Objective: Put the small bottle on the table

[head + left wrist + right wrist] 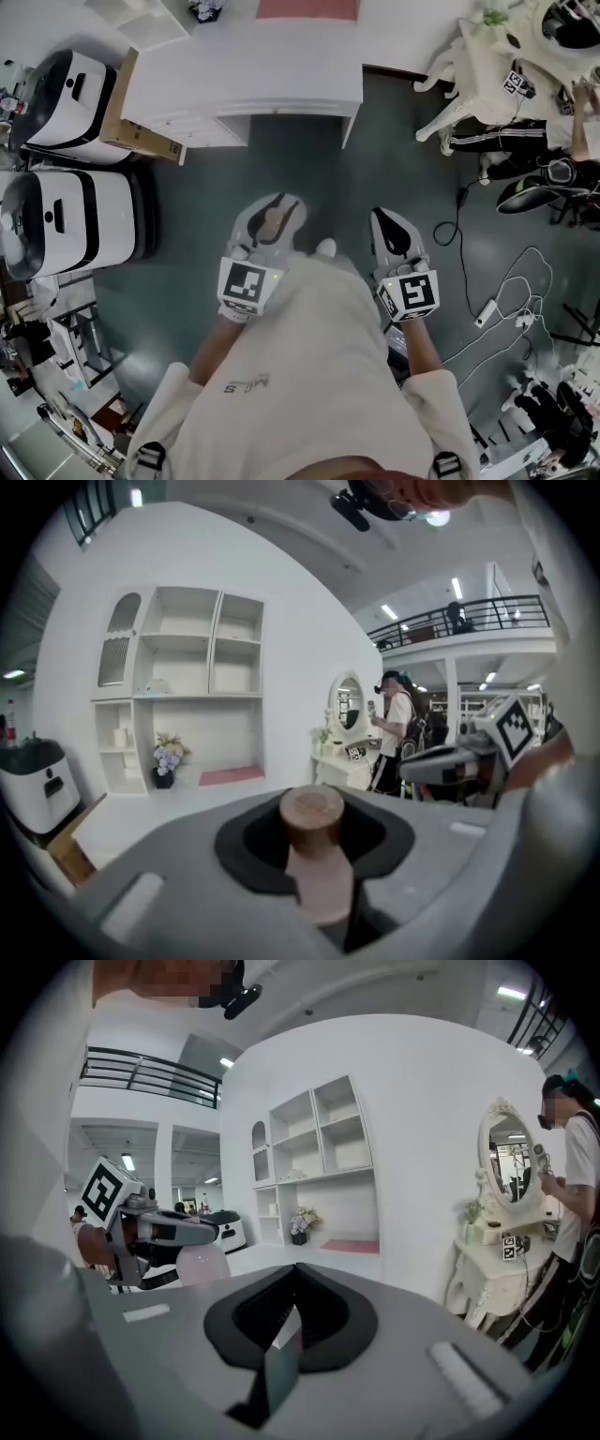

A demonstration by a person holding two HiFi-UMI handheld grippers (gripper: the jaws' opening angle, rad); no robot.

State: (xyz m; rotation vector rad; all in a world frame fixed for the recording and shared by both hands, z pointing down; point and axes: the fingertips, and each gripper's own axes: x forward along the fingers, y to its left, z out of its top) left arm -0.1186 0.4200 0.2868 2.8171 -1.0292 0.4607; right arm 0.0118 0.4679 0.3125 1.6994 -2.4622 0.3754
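Note:
The small bottle [317, 855], pinkish with a round brown cap, lies along the jaws of my left gripper [314, 841], cap toward the tips. The pads press on it, so that gripper is shut on the bottle. In the head view the left gripper [270, 214] hangs over the dark floor with the bottle [271, 225] showing between its jaws, short of the white table [281, 80] ahead. My right gripper [392, 234] is level with it to the right, jaws together and empty. In the right gripper view its jaws [281, 1335] meet in a thin line, and the left gripper [155, 1232] shows at the left.
Two white machines [66, 220] and a cardboard box [131, 122] stand at the left of the table. A white dressing table with an oval mirror [511, 1162] is at the right, and a person [572, 1204] stands by it. Cables [506, 300] trail on the floor at the right.

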